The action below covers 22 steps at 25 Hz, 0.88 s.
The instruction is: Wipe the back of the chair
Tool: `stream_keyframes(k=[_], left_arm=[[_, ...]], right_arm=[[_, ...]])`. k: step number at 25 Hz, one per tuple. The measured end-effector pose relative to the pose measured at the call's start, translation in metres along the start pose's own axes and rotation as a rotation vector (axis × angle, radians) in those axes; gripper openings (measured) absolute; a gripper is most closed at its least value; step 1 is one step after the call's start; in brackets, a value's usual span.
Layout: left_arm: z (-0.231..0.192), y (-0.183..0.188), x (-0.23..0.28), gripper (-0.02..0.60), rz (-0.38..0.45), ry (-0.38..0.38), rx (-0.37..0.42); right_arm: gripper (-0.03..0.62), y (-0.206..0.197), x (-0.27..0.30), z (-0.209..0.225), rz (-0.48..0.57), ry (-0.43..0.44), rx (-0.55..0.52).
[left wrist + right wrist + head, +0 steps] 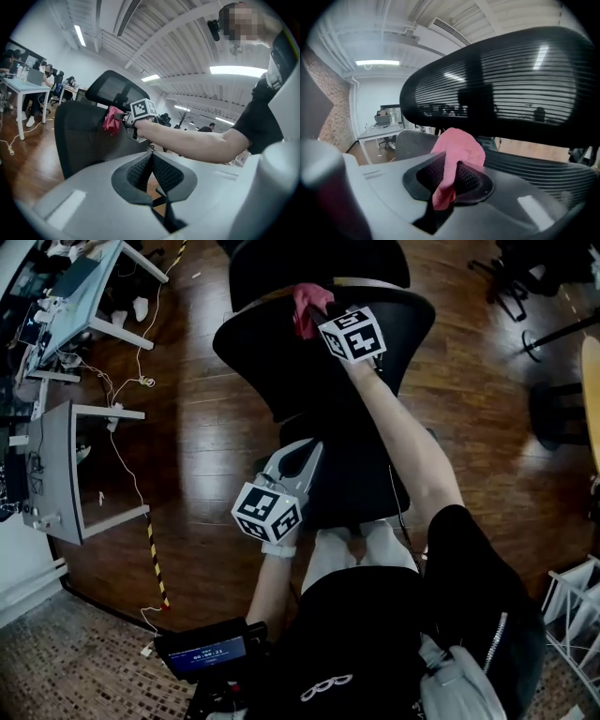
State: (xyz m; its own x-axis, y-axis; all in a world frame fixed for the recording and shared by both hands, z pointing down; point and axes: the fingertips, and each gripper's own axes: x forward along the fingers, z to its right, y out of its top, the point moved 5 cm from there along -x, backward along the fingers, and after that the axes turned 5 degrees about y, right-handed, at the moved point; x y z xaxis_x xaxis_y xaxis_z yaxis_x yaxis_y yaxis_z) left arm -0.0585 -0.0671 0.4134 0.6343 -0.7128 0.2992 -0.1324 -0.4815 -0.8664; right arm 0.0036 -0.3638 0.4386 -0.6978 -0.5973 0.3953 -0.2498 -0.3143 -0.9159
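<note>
A black mesh office chair stands in front of me, with its back [281, 362] below the headrest [281, 263]. My right gripper [323, 315] is shut on a pink cloth [307, 306] and holds it against the top edge of the back. The right gripper view shows the cloth [457, 150] bunched between the pads, just under the headrest [497, 84]. My left gripper [309, 451] hovers lower, over the seat [361, 479], shut with nothing in it. From the left gripper view [151, 157], the cloth [112, 119] is seen against the chair back [79, 136].
Two grey desks [84, 287] [56, 474] stand at the left, with cables trailing over the wood floor. A yellow-black tape strip [155, 559] runs near my feet. Other chair bases [511, 282] are at the top right, and a white rack [577, 606] at the lower right.
</note>
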Motion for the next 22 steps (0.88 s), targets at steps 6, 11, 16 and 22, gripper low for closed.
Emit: stream_keyframes(k=[6, 11, 16, 22], left_arm=[[0.040, 0.001, 0.048, -0.006, -0.023, -0.072, 0.016], [0.069, 0.000, 0.077, -0.006, -0.043, -0.125, 0.033], [0.082, 0.001, 0.091, -0.006, -0.054, -0.146, 0.032], [0.080, -0.005, 0.091, -0.006, -0.052, -0.142, 0.017]], right_arm=[[0.041, -0.025, -0.080, 0.085, -0.003, -0.120, 0.037], [0.041, -0.042, -0.140, 0.139, 0.000, -0.214, 0.061], [0.041, -0.059, -0.186, 0.176, -0.003, -0.308, 0.076], [0.041, -0.100, -0.227, 0.213, -0.107, -0.493, 0.088]])
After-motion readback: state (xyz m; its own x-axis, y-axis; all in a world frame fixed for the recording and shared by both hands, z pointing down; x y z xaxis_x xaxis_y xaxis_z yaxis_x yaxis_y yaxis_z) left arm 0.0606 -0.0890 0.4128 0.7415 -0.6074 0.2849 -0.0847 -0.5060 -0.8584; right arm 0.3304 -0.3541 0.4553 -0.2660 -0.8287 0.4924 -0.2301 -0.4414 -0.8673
